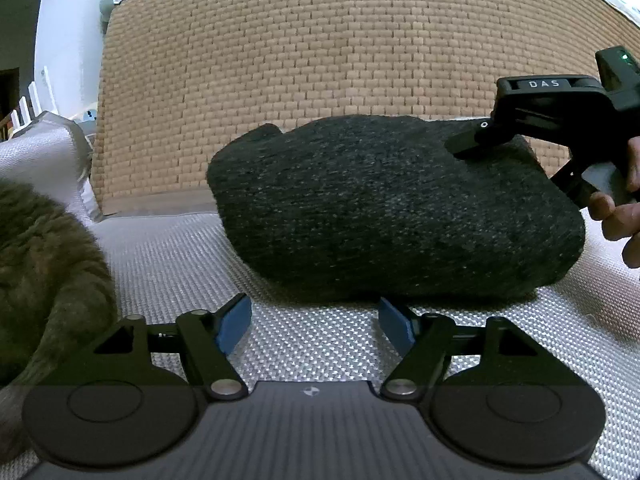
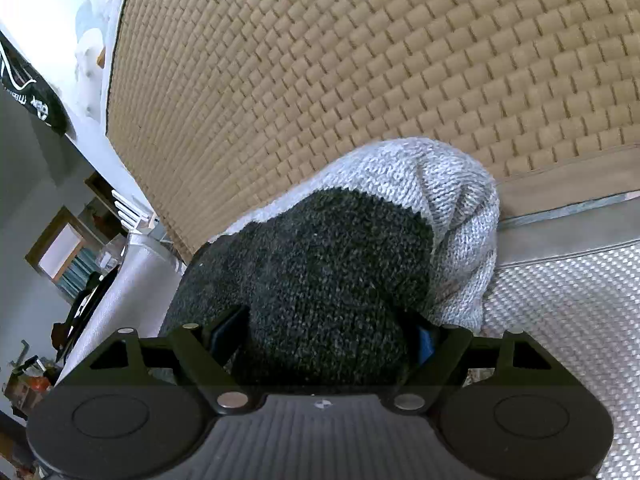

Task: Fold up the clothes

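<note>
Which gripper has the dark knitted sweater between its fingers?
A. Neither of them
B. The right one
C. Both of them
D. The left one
B: the right gripper has the dark sweater bunched between its fingers, while the left gripper stands open over the white woven surface with nothing between its blue fingers.

- The folded sweater is laid on the woven bedspread, before the padded headboard.
- A second garment is placed at its left.
</note>
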`<state>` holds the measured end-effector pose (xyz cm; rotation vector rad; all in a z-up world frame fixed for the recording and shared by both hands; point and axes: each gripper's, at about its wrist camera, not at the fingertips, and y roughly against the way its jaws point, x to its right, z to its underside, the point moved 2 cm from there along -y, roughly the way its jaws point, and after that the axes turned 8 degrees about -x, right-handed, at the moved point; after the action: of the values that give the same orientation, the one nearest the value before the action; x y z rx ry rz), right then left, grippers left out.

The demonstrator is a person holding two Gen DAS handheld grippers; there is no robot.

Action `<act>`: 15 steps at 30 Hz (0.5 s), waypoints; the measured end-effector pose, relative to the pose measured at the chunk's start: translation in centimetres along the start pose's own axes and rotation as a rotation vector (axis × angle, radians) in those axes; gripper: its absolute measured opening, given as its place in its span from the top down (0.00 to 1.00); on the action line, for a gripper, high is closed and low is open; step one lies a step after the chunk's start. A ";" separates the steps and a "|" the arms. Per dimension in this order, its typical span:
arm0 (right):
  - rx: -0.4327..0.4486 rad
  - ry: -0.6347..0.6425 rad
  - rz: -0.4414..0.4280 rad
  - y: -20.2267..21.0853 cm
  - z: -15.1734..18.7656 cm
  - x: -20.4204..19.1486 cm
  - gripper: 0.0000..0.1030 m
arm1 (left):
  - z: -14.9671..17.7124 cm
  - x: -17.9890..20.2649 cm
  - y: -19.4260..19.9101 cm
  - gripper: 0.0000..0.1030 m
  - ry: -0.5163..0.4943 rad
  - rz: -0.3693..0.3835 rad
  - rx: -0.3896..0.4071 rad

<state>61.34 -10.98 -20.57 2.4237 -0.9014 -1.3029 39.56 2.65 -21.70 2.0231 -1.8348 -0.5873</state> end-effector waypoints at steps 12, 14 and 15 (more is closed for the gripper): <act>-0.017 0.011 -0.025 -1.7 0.0 -1.1 0.19 | 0.3 -0.6 0.3 0.27 0.032 -0.016 0.010; -0.020 0.014 -0.027 -1.9 0.0 -1.3 0.19 | 0.3 -0.8 0.3 0.27 0.042 -0.023 0.011; -0.021 0.015 -0.027 -2.0 0.0 -1.4 0.19 | 0.3 -1.0 0.3 0.27 0.053 -0.030 0.012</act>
<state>61.56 -8.51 -20.60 2.4345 -0.8490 -1.2956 39.08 3.59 -21.71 2.0575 -1.7846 -0.5273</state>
